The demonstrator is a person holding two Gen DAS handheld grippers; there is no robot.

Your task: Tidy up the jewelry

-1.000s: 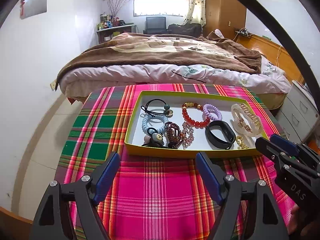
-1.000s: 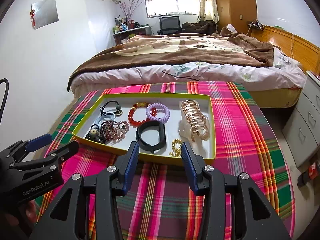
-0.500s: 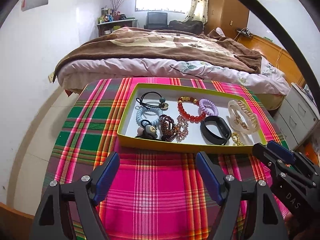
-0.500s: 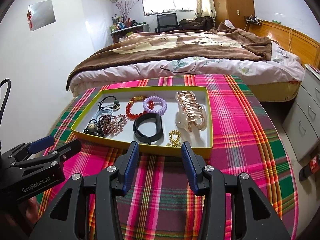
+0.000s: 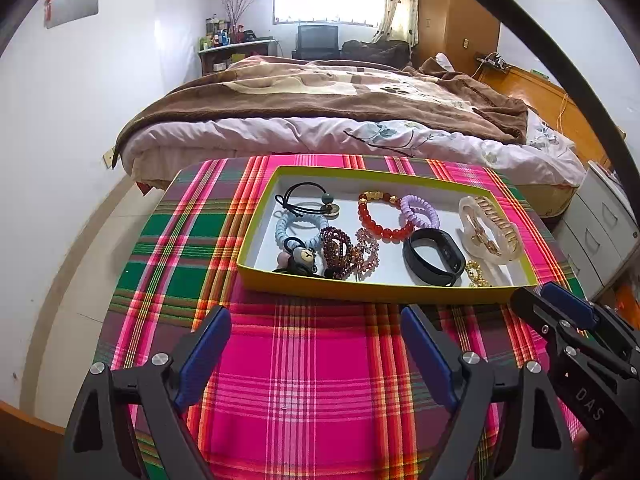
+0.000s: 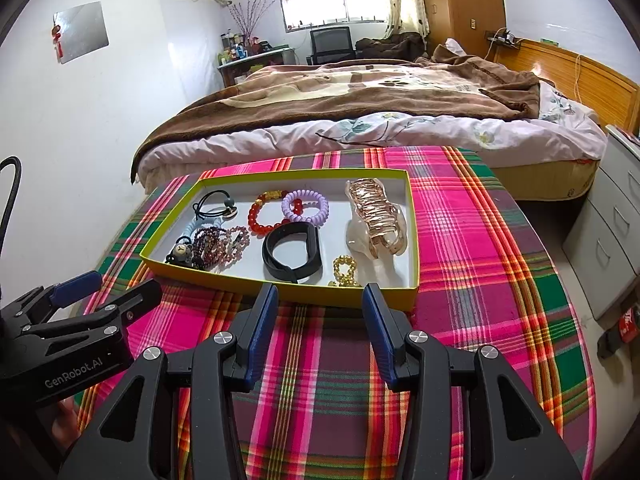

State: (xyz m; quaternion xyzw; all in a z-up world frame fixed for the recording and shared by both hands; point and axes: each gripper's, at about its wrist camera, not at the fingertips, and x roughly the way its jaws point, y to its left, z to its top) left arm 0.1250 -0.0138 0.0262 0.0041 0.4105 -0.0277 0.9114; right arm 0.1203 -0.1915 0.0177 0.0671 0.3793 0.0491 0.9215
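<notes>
A shallow yellow-green tray (image 5: 360,291) (image 6: 280,289) lies on the plaid tablecloth. It holds several pieces: a red bead bracelet (image 5: 382,220) (image 6: 260,216), a purple coil tie (image 5: 420,210) (image 6: 306,206), a black band (image 5: 434,256) (image 6: 292,256), a large gold hair claw (image 5: 490,228) (image 6: 376,216), a small gold chain (image 5: 476,272) (image 6: 344,270), dark bead bracelets (image 5: 340,248) (image 6: 216,244) and black hair ties (image 5: 308,204) (image 6: 212,208). My left gripper (image 5: 316,354) is open and empty, in front of the tray. My right gripper (image 6: 320,332) is open and empty, at the tray's near edge.
The table under the pink and green plaid cloth (image 5: 304,384) (image 6: 480,240) stands before a bed with a brown blanket (image 5: 340,96) (image 6: 360,88). White drawers (image 5: 600,232) (image 6: 608,240) stand at the right. A white wall is at the left.
Both grippers have drawn back a little from the tray, which now looks smaller and farther. Both stay open and empty. The jewelry has not moved.
</notes>
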